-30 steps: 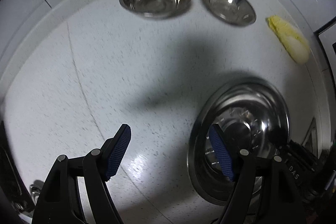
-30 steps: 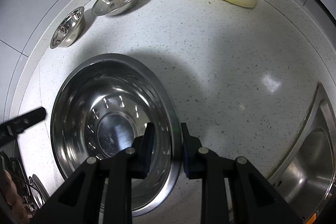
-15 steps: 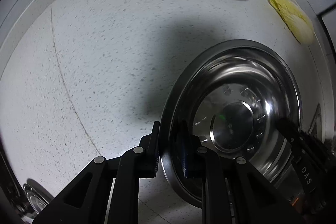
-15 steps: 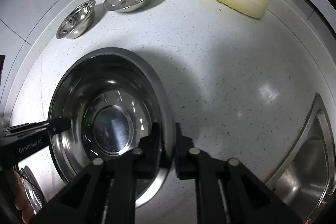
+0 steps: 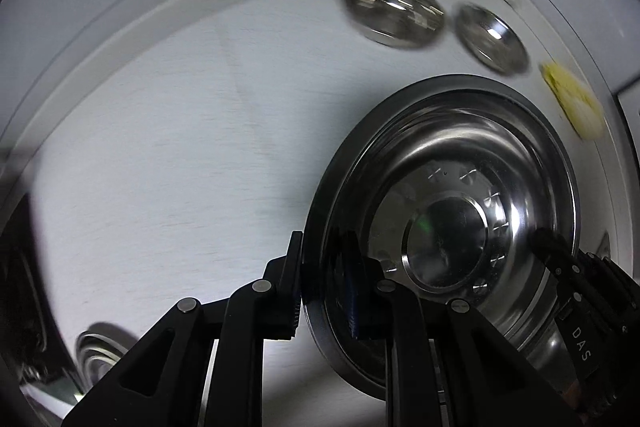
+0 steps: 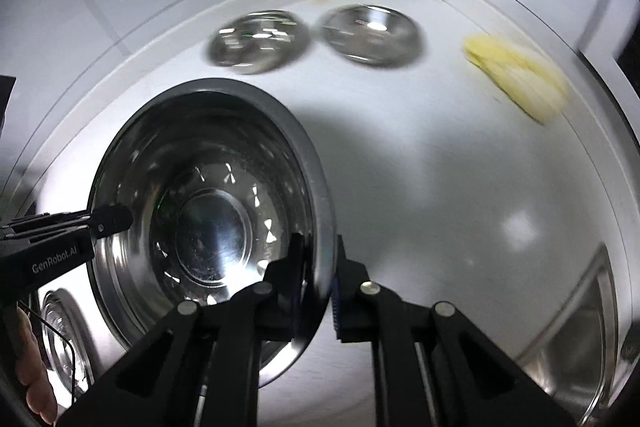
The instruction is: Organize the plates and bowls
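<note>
A large steel bowl (image 5: 460, 195) is held above the white counter (image 5: 180, 147) by both grippers. My left gripper (image 5: 322, 291) is shut on its left rim. My right gripper (image 6: 318, 287) is shut on its right rim; the bowl (image 6: 192, 155) fills the left of the right wrist view. Two smaller steel bowls (image 5: 394, 11) (image 5: 491, 39) sit at the back of the counter, side by side; they also show in the right wrist view (image 6: 256, 41) (image 6: 372, 35).
A piece of yellow cabbage (image 6: 520, 83) lies at the back right, also seen in the left wrist view (image 5: 576, 103). A sink (image 6: 580, 339) is at the right edge. More steel dishes (image 5: 100, 351) sit low on the left. Grey walls meet at a corner behind.
The left gripper closed on the big bowl's rim about half a second ago. Both grippers have since lifted the bowl off the counter and tilted up; the background is motion-blurred.
</note>
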A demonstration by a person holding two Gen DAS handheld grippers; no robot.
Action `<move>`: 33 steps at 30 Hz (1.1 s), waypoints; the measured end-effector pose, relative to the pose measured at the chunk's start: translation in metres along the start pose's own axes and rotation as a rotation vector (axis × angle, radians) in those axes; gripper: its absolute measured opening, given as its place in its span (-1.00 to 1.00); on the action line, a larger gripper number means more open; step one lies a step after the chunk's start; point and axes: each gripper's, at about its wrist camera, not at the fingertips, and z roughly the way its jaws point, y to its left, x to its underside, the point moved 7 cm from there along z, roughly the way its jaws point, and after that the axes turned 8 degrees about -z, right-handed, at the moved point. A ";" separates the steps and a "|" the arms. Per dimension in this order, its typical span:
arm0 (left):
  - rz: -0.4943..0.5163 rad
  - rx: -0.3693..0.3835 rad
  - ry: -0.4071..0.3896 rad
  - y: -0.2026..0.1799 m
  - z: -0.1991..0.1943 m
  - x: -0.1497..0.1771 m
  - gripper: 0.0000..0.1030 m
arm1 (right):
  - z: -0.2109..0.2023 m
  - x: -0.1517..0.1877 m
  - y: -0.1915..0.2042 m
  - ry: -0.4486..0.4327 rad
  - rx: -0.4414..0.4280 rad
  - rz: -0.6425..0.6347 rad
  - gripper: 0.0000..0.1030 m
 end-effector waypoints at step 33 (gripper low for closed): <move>-0.253 -0.189 0.004 0.243 0.053 0.026 -0.27 | 0.098 -0.014 0.232 0.137 -0.039 -0.196 -0.60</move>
